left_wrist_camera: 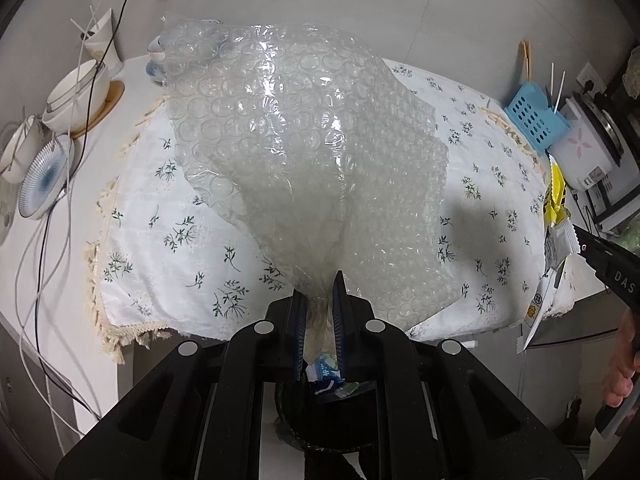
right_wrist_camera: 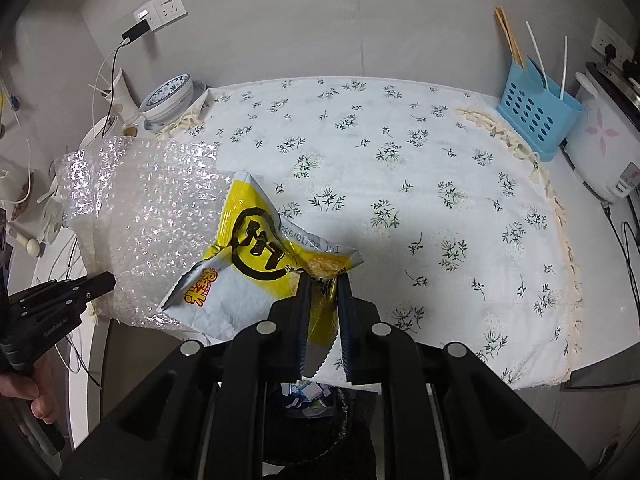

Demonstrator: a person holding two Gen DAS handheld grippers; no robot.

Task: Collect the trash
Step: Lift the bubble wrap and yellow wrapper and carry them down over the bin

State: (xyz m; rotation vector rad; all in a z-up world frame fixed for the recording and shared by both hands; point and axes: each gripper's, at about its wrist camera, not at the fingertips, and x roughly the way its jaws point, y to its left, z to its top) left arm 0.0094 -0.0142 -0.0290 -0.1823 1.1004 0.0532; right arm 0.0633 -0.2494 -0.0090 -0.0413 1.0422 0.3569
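Observation:
My left gripper is shut on a bunched corner of a clear bubble wrap sheet, which hangs spread out above the floral tablecloth. The same bubble wrap shows at the left of the right wrist view, beside the left gripper. My right gripper is shut on a yellow and white snack wrapper, lifted over the table's front edge. That wrapper and the right gripper appear at the right edge of the left wrist view. A dark trash bin with scraps inside sits below both grippers.
Bowls and a blue patterned plate stand left of the cloth, with cables hanging over the edge. A blue utensil holder and a white rice cooker stand at the right. A blue-white bowl sits at the back left.

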